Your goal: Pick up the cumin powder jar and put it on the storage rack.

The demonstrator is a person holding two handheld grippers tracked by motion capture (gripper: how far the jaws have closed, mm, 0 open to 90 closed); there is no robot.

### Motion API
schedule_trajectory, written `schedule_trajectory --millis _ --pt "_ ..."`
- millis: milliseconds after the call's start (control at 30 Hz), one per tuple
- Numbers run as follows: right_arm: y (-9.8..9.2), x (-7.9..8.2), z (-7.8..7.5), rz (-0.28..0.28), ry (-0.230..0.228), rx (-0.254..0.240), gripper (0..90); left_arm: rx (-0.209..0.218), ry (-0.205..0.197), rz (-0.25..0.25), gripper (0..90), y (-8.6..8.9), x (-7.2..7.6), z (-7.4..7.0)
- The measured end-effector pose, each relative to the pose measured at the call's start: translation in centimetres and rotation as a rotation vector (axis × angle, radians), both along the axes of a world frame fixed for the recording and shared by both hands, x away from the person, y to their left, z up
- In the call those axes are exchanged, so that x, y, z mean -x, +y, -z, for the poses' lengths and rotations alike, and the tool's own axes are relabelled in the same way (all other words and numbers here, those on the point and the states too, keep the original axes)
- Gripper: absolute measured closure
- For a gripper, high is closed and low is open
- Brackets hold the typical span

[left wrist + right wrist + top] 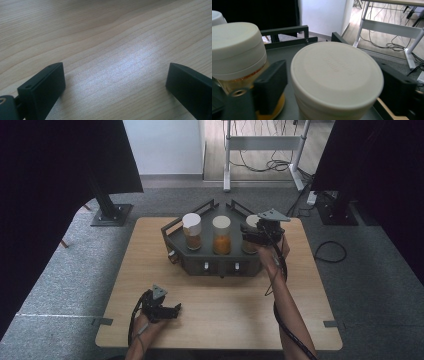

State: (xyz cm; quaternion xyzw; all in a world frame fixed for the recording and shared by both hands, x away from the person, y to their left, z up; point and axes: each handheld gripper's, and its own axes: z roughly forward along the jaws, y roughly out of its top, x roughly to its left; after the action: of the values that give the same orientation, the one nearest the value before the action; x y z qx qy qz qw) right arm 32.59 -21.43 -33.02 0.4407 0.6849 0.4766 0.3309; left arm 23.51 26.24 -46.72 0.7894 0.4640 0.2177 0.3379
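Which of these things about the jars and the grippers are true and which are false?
1. Three jars stand in the dark tray. True.
2. The right gripper has its jaws on either side of a jar with a white lid. True.
3. The left gripper holds a jar. False: its jaws are open over bare table.
4. The jar lids are red. False: they are white.
5. The tray sits on the floor. False: it is on the wooden table.
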Motion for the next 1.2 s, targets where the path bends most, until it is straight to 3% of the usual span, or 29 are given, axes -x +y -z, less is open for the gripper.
schedule_trajectory --millis 67,467,867,1200 --pt "0.0 -0.1 0.2 -0.005 -0.007 0.007 0.1 0.000 0.000 0.000 2.2 0.0 0.0 0.0" --pt "-0.4 0.2 -0.1 0.001 -0.004 0.008 0.0 0.000 0.000 0.000 2.1 0.0 0.0 0.0" --pt "-0.7 1.7 -0.3 -0.010 -0.013 0.025 1.4 0.000 0.000 0.000 2.1 0.0 0.0 0.0" --pt "-1.6 3.0 0.1 -0.013 -0.018 0.009 2.1 0.000 0.000 -0.001 2.1 0.0 0.0 0.0"
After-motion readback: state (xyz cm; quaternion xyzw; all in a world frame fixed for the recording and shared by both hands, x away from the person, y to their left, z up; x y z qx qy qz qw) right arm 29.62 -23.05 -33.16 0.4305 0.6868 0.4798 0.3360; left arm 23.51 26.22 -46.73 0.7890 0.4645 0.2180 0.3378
